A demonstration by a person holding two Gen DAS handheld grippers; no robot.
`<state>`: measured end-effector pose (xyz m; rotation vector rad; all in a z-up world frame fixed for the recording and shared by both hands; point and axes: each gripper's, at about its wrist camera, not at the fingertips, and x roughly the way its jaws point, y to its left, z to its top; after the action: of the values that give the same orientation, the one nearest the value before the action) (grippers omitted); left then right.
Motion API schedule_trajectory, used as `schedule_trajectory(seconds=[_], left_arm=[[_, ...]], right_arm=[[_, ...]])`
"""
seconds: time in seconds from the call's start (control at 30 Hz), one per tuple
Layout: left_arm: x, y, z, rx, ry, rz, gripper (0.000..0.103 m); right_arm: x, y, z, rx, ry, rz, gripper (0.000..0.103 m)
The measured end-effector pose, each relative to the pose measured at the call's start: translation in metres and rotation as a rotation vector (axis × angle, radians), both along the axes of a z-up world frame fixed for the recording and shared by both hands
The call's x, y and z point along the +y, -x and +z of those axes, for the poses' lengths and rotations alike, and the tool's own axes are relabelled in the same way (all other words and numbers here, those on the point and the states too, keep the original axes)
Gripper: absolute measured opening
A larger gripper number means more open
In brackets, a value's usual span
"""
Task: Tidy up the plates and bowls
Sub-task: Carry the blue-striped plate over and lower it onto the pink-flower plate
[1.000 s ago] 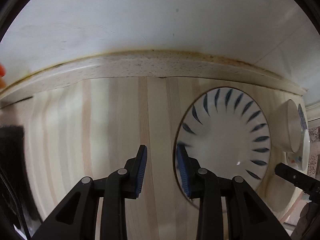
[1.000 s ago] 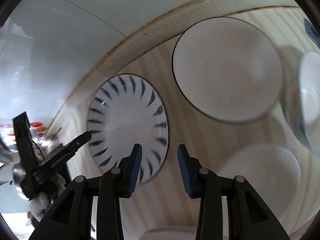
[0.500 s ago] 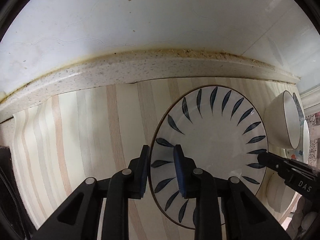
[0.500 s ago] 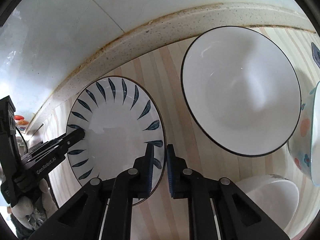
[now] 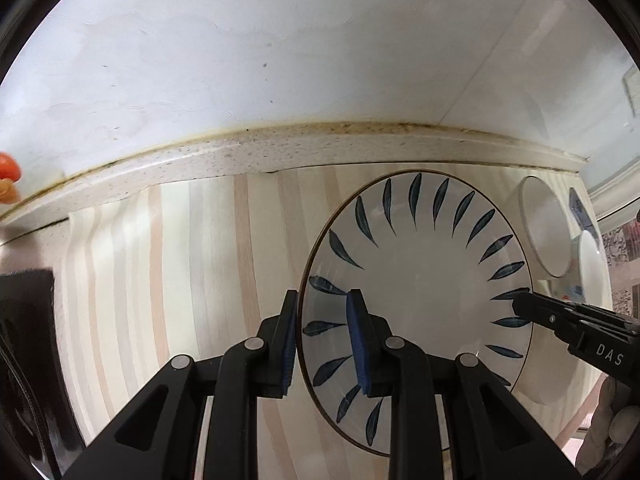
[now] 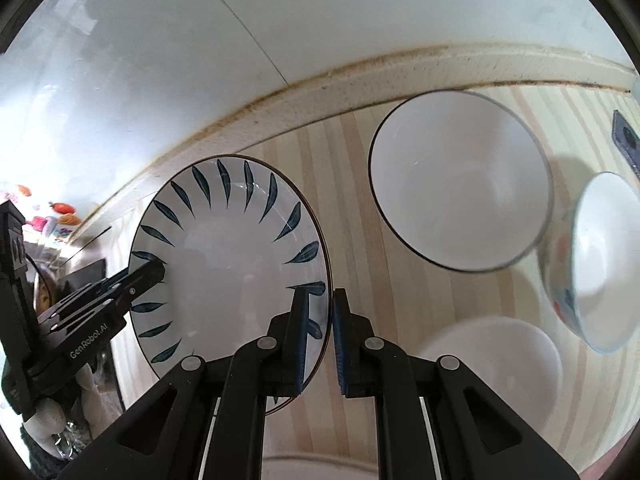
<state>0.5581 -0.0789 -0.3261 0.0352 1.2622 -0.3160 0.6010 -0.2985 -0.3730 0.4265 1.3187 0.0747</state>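
The leaf-pattern plate (image 5: 420,292) serves as the reference item; it is white with dark blue leaf marks around its inner rim and a thin dark edge line, and it sits over the striped wood-grain countertop (image 5: 180,280), just in front of the speckled backsplash ledge (image 5: 280,148); whether its underside touches the countertop cannot be told. The left gripper (image 5: 322,332) straddles the plate's left rim; one blue-padded finger stands outside the rim and the other inside over the leaf marks; the jaws are nearly closed, pinching the rim between the pads. The right gripper (image 6: 320,332) straddles the opposite rim of the plate (image 6: 232,264); its left finger lies over the plate interior and its right finger just outside the edge; the jaws are narrowed to the rim thickness and grip it. In the right wrist view, a large white bowl (image 6: 460,180) with a dark rim stands to the right of the plate, apart from it and near the ledge; a floral-patterned bowl (image 6: 592,264) is further right of the plate, beyond the white bowl; a small white bowl (image 6: 496,372) is to the plate's right and nearer the camera; a hand (image 5: 612,420) holding the right gripper is partly visible at the plate's right in the left wrist view.
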Motion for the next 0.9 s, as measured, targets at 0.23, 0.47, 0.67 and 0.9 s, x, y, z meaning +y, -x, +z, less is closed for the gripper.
schedule_trajectory(seconds=[0.23,0.47,0.67,0.9], left_arm=[[-0.004,0.046,0.031,-0.029,0.025,0.022,0.021],[-0.015,0.094,0.051,-0.041,0.053,0.045,0.021],[-0.022,0.144,0.054,-0.029,0.05,0.048,0.021],[-0.031,0.188,0.04,0.007,0.038,0.056,0.021]], right_arm=[[-0.009,0.044,0.036,-0.053,0.028,0.072,0.013],[-0.026,0.107,0.057,-0.068,0.031,0.132,0.013],[-0.047,0.159,0.058,-0.066,0.01,0.132,0.013],[-0.055,0.206,0.042,-0.037,-0.006,0.151,0.013]])
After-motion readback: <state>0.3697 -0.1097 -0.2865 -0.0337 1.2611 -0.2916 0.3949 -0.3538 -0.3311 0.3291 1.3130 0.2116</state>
